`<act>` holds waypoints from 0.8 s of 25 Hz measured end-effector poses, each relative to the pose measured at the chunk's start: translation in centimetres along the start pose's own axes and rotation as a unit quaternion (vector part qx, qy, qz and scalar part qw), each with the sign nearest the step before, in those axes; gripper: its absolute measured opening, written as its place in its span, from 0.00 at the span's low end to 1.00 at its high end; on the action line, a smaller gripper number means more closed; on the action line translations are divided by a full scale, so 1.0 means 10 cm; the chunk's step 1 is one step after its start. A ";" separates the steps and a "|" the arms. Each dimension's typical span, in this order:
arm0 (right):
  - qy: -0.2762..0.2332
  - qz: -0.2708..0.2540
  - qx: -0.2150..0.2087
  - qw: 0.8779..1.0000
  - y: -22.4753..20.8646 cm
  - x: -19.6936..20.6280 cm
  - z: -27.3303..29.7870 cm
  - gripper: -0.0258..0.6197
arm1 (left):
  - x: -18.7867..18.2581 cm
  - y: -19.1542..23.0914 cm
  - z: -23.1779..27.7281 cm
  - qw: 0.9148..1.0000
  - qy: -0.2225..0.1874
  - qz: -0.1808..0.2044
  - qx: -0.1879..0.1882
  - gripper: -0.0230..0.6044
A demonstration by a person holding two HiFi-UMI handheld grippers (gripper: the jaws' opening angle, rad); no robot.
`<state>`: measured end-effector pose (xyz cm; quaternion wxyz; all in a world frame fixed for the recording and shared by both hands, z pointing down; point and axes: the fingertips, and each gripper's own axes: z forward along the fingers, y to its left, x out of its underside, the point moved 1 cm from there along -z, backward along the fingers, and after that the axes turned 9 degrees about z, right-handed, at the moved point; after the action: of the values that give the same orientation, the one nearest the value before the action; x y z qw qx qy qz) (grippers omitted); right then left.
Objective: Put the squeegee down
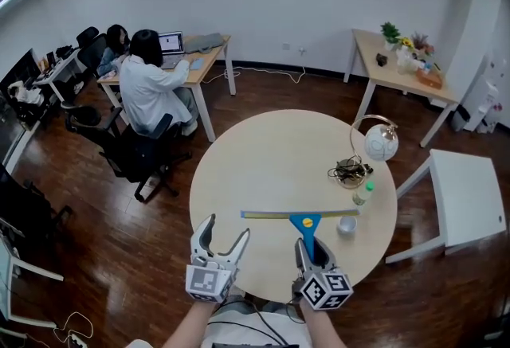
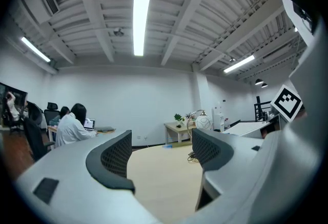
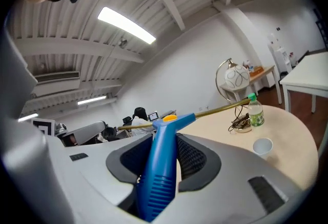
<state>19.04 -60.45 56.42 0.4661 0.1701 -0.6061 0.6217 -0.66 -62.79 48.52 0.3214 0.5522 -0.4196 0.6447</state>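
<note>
A squeegee [image 1: 301, 216] with a blue handle, a yellow dot and a long thin blade hangs over the near part of the round beige table [image 1: 263, 155]. My right gripper [image 1: 311, 249] is shut on its blue handle [image 3: 160, 166], and the blade [image 3: 220, 110] runs crosswise beyond the jaws. My left gripper [image 1: 223, 236] stands open at the table's near edge with nothing between its fingers [image 2: 114, 159]; it points level across the tabletop [image 2: 164, 177].
On the table's right side stand a small white cup [image 1: 346, 225], a green-capped bottle [image 1: 363, 193], a tangle of black cable [image 1: 349, 171] and a globe lamp [image 1: 380, 141]. A white side table [image 1: 466, 195] stands to the right. People sit at a desk [image 1: 203, 60] at far left.
</note>
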 end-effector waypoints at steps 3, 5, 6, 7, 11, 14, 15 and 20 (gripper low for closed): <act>0.023 -0.007 0.031 0.999 -0.13 0.22 0.25 0.29 | 0.24 0.04 0.12 0.999 0.019 -0.007 0.030 0.61; 0.024 -0.005 0.040 0.999 -0.19 0.36 0.44 0.29 | 0.35 0.08 0.17 0.999 0.027 -0.010 0.043 0.61; 0.023 -0.002 0.039 0.999 -0.21 0.43 0.54 0.29 | 0.38 0.12 0.18 0.998 0.030 -0.012 0.046 0.61; 0.024 -0.004 0.041 0.999 -0.24 0.50 0.66 0.29 | 0.42 0.17 0.19 0.998 0.033 -0.011 0.049 0.61; 0.033 -0.014 0.073 0.997 -0.46 0.70 1.23 0.29 | 0.57 0.39 0.24 0.997 0.048 -0.017 0.053 0.61; 0.033 -0.016 0.105 0.994 -0.76 0.75 1.69 0.29 | 0.66 0.52 0.26 0.996 0.063 -0.036 0.047 0.61; 0.037 -0.021 0.116 0.992 -0.88 0.77 1.85 0.29 | 0.71 0.56 0.25 0.996 0.069 -0.036 0.047 0.61; 0.061 0.006 0.179 0.982 -1.62 0.94 2.51 0.29 | 0.97 0.72 0.22 0.994 0.098 -0.030 0.040 0.61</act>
<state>18.09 -82.56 78.56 0.4608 0.2084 -0.4566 0.7320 -7.83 -68.42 56.81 0.3578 0.5111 -0.3428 0.7024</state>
